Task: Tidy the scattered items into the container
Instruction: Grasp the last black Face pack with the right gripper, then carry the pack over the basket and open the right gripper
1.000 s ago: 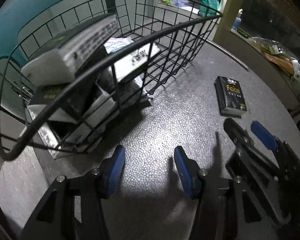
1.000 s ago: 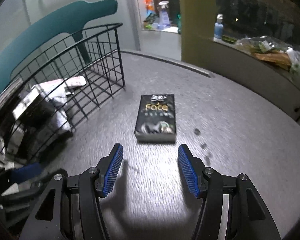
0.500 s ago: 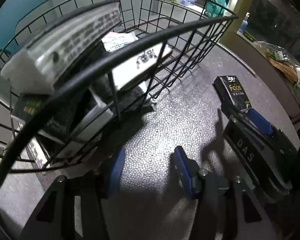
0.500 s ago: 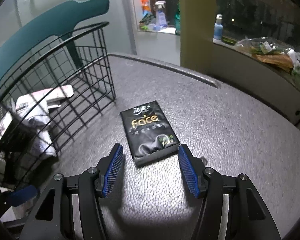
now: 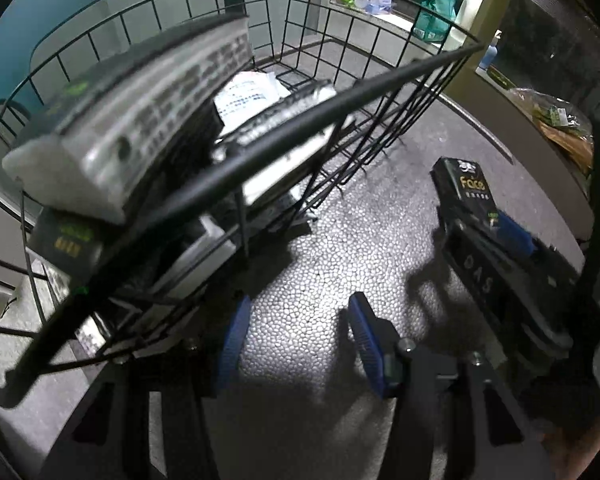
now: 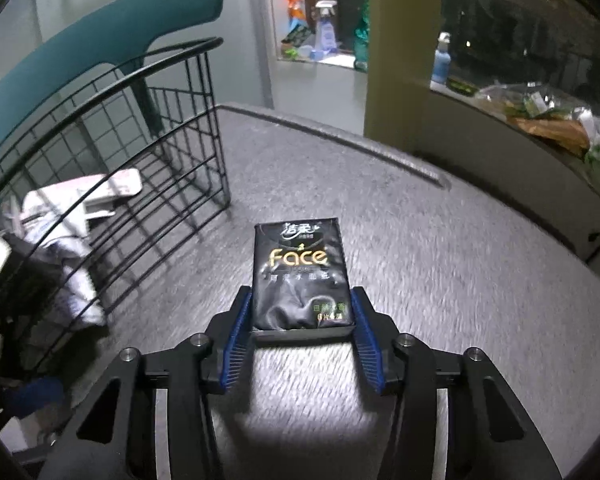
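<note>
A black "Face" tissue pack (image 6: 301, 276) lies flat on the grey table, its near end between my right gripper's (image 6: 302, 322) blue pads; the pads (image 6: 241, 320) stand close beside its sides, jaws open. The pack also shows in the left wrist view (image 5: 466, 188), with the right gripper (image 5: 500, 248) over it. A black wire basket (image 5: 340, 96) at left holds several packs and papers; it also shows in the right wrist view (image 6: 172, 152). My left gripper (image 5: 296, 340) is open and empty, just in front of the basket's near wall.
A teal chair back (image 6: 100, 40) stands behind the basket. A yellow-green pillar (image 6: 404, 48) and a ledge with spray bottles (image 6: 324, 32) and bags (image 6: 540, 120) lie beyond the table's curved far edge (image 6: 340, 140).
My right gripper has moved forward, so the tissue pack now sits between its pads. My left gripper has moved closer to the basket.
</note>
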The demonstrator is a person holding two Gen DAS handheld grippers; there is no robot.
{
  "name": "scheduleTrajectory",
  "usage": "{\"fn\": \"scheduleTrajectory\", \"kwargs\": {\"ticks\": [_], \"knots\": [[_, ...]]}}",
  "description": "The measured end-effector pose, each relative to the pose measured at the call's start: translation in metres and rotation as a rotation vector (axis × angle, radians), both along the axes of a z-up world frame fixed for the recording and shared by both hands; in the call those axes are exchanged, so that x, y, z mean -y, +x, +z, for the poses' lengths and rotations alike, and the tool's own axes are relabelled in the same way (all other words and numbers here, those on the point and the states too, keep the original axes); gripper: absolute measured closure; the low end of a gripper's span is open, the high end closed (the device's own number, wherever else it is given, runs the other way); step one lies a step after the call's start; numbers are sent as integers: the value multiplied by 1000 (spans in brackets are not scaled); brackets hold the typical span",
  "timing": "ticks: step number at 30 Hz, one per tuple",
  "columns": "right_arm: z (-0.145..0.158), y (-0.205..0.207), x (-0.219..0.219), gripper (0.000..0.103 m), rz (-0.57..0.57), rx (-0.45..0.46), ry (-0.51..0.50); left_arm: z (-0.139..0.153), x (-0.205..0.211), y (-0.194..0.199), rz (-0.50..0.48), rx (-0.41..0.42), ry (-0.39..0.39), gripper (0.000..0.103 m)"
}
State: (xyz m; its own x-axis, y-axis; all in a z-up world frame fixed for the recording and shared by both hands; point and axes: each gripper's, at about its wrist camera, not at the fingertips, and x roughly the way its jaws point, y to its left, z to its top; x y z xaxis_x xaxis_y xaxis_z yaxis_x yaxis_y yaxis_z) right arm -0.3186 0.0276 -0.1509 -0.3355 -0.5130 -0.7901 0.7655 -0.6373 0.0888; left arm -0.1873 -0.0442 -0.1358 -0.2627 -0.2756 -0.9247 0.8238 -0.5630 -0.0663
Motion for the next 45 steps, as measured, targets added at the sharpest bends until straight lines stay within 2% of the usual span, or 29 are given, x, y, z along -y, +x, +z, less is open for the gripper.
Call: {"fn": "scheduleTrajectory", "kwargs": {"ticks": [3,11,16,22,24,28,32,36,39,45], "knots": [[4,14,-18,55,-44,33,-16,2,-1,1,-13,1,6,47],[23,66,-80,55,-243,-13,36,3,-13,11,-78,6,29,47],[49,98,-114,55,-374,-65,42,16,-30,21,-202,-4,44,47],[109,130,-122,55,-435,-152,-10,53,-41,28,-390,-55,35,47],[132,140,-117,55,-433,-183,-35,73,-39,33,-433,-86,19,48],[179,151,-94,55,-392,-214,-112,124,-14,55,-443,-181,-27,47],[198,165,-44,55,-283,-165,-155,160,31,73,-387,-175,-100,46],[187,183,18,55,-151,-99,-126,169,86,92,-324,-84,-167,46],[168,191,59,55,-96,-68,-77,166,122,103,-265,-36,-171,46],[139,200,102,55,-48,-47,14,153,152,127,-195,-3,-166,46]]}}
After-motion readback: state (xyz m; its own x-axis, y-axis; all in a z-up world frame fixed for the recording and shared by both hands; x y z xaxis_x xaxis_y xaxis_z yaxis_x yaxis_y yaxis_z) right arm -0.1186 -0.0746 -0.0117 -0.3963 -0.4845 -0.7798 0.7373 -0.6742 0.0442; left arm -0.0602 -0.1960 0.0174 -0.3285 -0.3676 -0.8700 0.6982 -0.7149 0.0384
